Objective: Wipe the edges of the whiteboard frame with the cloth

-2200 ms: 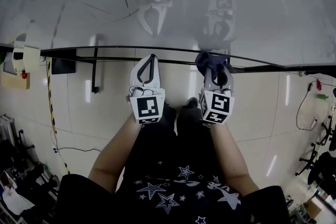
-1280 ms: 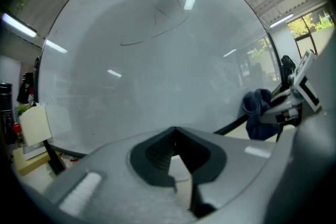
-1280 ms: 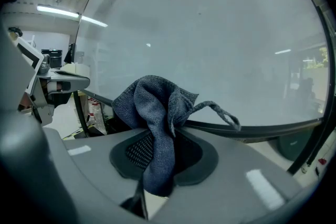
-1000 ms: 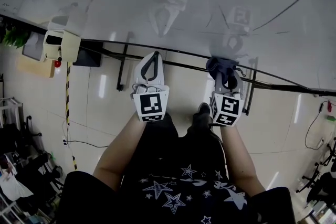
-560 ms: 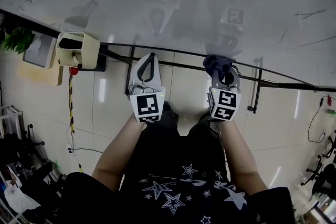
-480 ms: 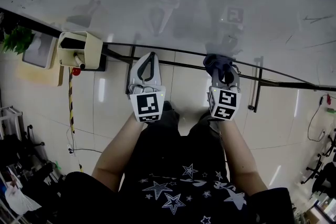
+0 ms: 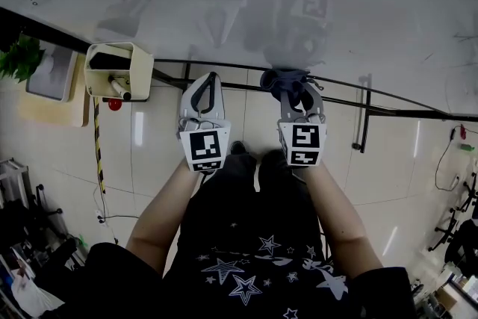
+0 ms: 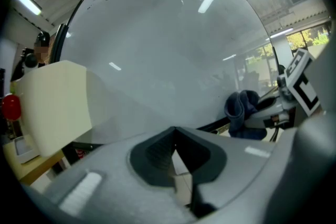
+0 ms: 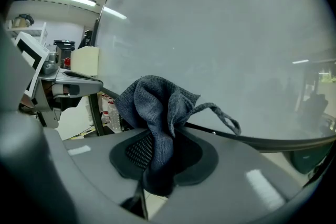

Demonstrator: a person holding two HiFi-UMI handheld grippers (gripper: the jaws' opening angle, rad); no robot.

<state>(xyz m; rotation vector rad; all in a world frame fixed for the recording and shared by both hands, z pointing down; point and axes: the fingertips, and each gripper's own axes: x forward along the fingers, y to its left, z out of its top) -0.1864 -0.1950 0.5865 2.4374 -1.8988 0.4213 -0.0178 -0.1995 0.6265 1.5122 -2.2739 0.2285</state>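
The whiteboard [image 7: 246,4] fills the top of the head view, and its black lower frame edge [image 7: 224,65] runs across below it. My right gripper [image 7: 293,86] is shut on a dark blue cloth [image 7: 286,78], which is bunched against that edge. In the right gripper view the cloth [image 9: 157,102] stands up out of the jaws in front of the frame [image 9: 262,139]. My left gripper [image 7: 213,78] is shut on nothing, just left of the right one and just below the frame. From the left gripper view I see the cloth [image 8: 240,112] to the right.
A cream box [image 7: 116,69] hangs on the frame left of my left gripper, with a red knob [image 7: 113,104] under it. A black upright bar [image 7: 364,112] stands below the frame at the right. Tiled floor and clutter lie far below, with the person's feet [image 7: 254,157] between the grippers.
Both grippers have shifted left along the frame; the cream box is now nearer. The right gripper with the cloth has closed in on the left gripper.
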